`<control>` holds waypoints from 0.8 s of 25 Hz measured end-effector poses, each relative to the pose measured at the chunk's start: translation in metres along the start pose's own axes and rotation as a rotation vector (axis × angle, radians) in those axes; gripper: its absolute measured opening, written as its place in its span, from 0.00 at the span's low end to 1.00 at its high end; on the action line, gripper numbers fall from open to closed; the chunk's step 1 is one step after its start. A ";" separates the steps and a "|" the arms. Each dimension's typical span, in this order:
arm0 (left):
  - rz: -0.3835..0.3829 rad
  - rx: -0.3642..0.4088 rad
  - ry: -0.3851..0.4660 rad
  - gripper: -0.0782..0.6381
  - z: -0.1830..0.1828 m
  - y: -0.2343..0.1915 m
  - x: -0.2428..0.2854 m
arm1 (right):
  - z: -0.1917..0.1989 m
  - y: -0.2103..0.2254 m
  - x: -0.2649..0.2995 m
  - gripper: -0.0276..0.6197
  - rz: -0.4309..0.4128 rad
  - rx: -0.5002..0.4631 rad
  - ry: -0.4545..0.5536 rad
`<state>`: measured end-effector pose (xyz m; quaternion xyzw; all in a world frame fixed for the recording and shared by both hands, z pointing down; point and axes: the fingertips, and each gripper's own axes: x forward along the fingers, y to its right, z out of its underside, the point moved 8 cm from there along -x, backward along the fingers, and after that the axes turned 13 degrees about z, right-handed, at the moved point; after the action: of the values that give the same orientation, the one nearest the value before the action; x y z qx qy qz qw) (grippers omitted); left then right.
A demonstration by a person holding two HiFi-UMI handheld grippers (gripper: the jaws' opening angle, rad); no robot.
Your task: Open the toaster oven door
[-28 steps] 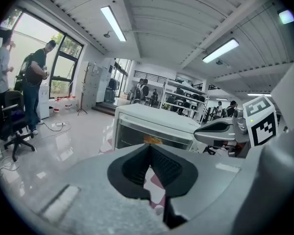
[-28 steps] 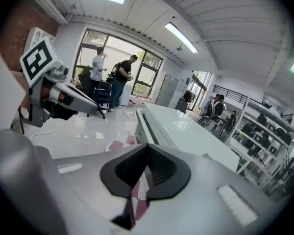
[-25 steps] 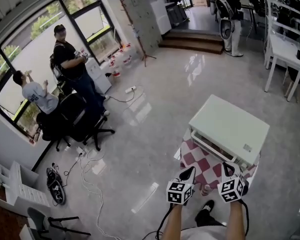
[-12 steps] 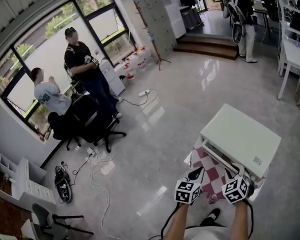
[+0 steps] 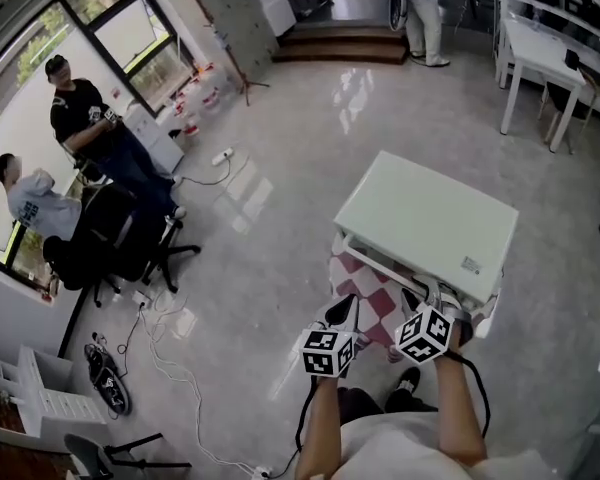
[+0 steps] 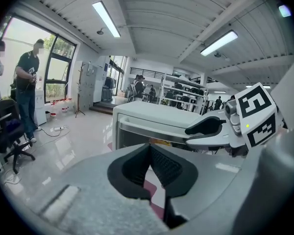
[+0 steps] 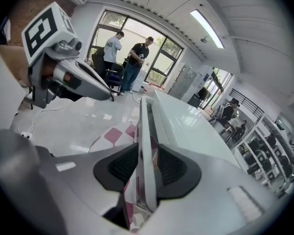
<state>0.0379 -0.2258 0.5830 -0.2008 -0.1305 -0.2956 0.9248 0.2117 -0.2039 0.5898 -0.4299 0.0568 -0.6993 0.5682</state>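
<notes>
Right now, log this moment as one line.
phase: grasp | right claw: shut on toaster oven door handle | left claw: shut, empty | door: closed

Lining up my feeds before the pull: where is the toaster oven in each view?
Head view: toaster oven right of centre.
Left gripper view: toaster oven centre, beyond the jaws.
Right gripper view: toaster oven centre to right, door edge between the jaws.
Shared landmark: checked cloth under it.

Oven door handle [image 7: 144, 131] partly behind right tongs [image 7: 148, 155]

Right claw [image 7: 147, 166] — on door handle [image 7: 146, 126]
</notes>
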 end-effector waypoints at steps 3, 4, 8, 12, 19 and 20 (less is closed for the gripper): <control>0.017 0.005 -0.013 0.11 -0.002 -0.001 0.001 | 0.002 -0.003 0.002 0.23 -0.001 -0.032 -0.047; 0.021 0.007 -0.013 0.11 -0.005 -0.001 0.002 | 0.002 -0.003 0.004 0.22 -0.003 -0.060 -0.063; 0.042 0.008 -0.016 0.11 -0.008 0.007 0.008 | 0.010 -0.003 0.003 0.21 0.000 -0.095 -0.088; 0.061 0.024 -0.019 0.11 -0.013 0.007 0.008 | 0.013 0.000 0.000 0.20 0.000 -0.069 -0.103; 0.086 0.025 -0.039 0.11 -0.006 -0.009 -0.010 | 0.011 -0.007 -0.006 0.19 0.008 -0.080 -0.099; 0.090 0.027 -0.043 0.11 -0.006 -0.014 -0.012 | 0.009 -0.010 -0.005 0.19 0.012 -0.084 -0.097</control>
<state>0.0203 -0.2330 0.5772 -0.2005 -0.1452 -0.2473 0.9368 0.2105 -0.1929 0.5987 -0.4865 0.0609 -0.6711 0.5561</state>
